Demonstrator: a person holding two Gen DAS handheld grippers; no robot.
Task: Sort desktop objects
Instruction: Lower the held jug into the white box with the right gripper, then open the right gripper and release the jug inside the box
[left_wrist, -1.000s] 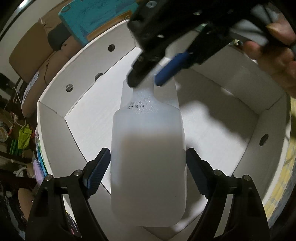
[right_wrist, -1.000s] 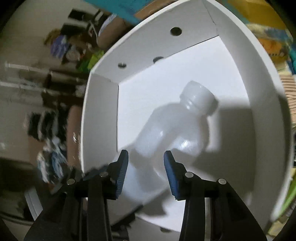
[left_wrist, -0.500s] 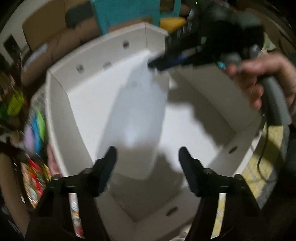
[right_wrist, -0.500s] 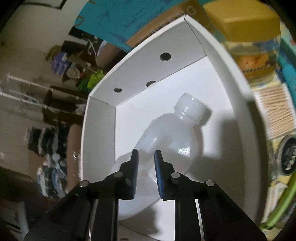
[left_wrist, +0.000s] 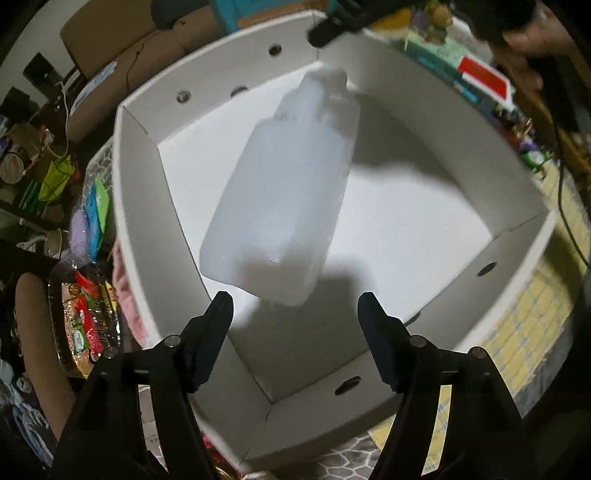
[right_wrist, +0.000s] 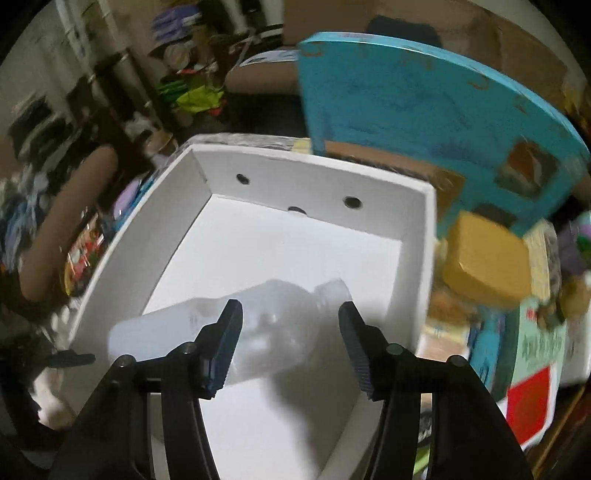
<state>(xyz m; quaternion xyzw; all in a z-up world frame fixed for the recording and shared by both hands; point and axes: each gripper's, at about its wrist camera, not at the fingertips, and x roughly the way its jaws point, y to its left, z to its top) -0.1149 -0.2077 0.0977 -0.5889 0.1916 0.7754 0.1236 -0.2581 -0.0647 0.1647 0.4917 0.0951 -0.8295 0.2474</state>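
Lying on its side in the white cardboard box (left_wrist: 509, 173), the translucent white plastic bottle (left_wrist: 280, 192) fills the middle of the left wrist view, its neck toward the far wall with the round holes and its flat base toward the camera. The left gripper (left_wrist: 295, 314) hangs above the base with its fingers (left_wrist: 216, 328) apart and nothing between the pads; they have just been opening a little. At the top edge the dark tip of the right gripper (left_wrist: 328, 27) shows above the far wall, clear of the bottle, with a hand (left_wrist: 524, 55) behind it.

From the right wrist view the bottle (right_wrist: 207, 343) lies across the box floor, neck toward the right wall, blurred and partly behind the near fingers (right_wrist: 221, 350). The right gripper (right_wrist: 290, 345) stands over it with its fingers apart and touching nothing; they have just been opening. Beyond the box (right_wrist: 417, 258) stand a turquoise carton (right_wrist: 424, 110) and a yellow-lidded jar (right_wrist: 484, 258) among other clutter on the surface.

The bottle looks empty or nearly so, hence probably light. Its thin walls would likely give under a hard squeeze, and the smooth, rounded body could roll or slip from the pads. Across the flatter sides at mid-body seems the steadiest hold; the narrow neck is stiffer but offers less purchase, and the shoulder would likely squirt out.
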